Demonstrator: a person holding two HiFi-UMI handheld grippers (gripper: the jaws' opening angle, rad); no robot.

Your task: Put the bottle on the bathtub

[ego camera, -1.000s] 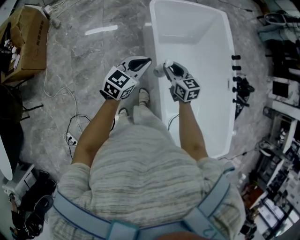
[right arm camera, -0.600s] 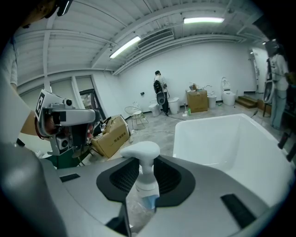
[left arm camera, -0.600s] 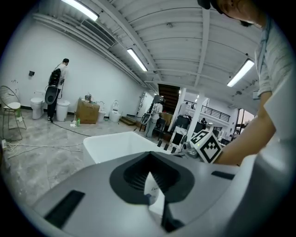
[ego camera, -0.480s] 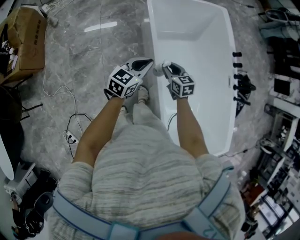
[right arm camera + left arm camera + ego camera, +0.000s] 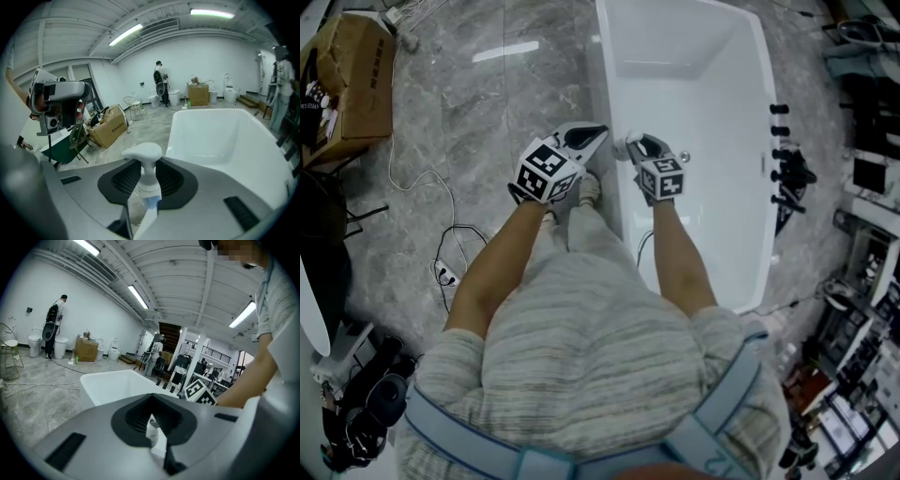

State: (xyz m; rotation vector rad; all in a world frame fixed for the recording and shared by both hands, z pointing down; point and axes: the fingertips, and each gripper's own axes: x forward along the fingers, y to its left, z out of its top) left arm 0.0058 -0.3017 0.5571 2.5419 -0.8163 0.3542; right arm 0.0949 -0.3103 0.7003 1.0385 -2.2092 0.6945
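A clear pump bottle (image 5: 623,145) with a white pump head is held upright in my right gripper (image 5: 634,147), over the near left rim of the white bathtub (image 5: 607,94). In the right gripper view the jaws are shut on the bottle's neck (image 5: 148,183), with the tub (image 5: 220,136) beyond. My left gripper (image 5: 598,131) hangs just left of the rim, shut, with nothing in it. It points at the bottle. Through its jaw notch the left gripper view shows the small bottle (image 5: 152,427) and the tub (image 5: 112,383). I cannot tell if the bottle's base touches the rim.
Grey marble floor lies left of the tub, with a cardboard box (image 5: 356,84) and cables (image 5: 441,258) on it. Black tap fittings (image 5: 780,141) stand at the tub's right side. The person's shoe (image 5: 588,190) is by the rim. A distant person (image 5: 161,77) stands near toilets.
Both grippers have drifted slightly closer together at the tub's rim. The bottle stays in the right gripper.
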